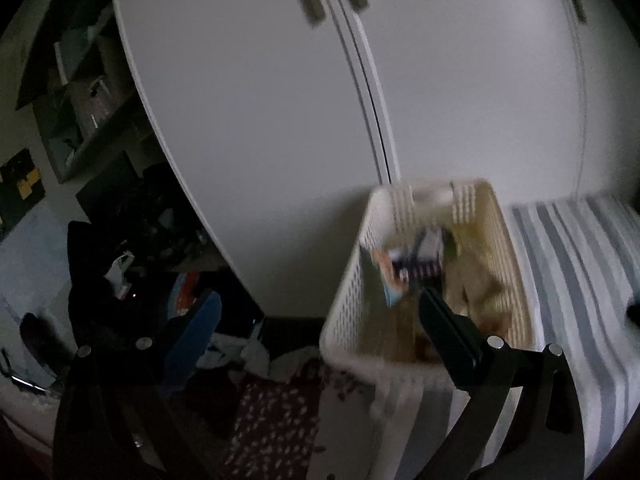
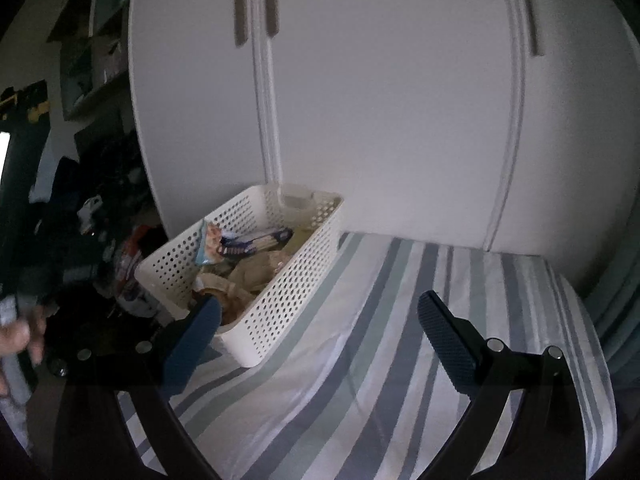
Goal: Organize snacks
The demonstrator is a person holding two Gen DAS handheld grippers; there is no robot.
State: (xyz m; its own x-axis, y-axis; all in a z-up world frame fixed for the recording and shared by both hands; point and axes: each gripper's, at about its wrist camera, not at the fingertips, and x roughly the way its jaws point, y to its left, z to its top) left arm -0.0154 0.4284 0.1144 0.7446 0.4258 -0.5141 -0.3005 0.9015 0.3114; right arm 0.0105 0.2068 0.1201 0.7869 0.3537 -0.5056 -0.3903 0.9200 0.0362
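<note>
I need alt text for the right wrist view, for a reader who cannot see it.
A white perforated basket full of snack packets sits on a striped sheet before white cupboard doors. The open right gripper hovers near it, holding nothing.

The left gripper (image 1: 320, 318) is seen with its jaws spread wide and nothing held between them. One finger (image 1: 192, 340) is edged in blue, the other finger (image 1: 450, 336) is dark. The picture is smeared by motion blur. The right gripper (image 2: 320, 330) is likewise held wide apart, with nothing gripped; a ribbed pad (image 2: 446, 340) is shown on its right finger. At the left edge of the right wrist view, a blurred hand (image 2: 18, 338) is glimpsed.
</note>
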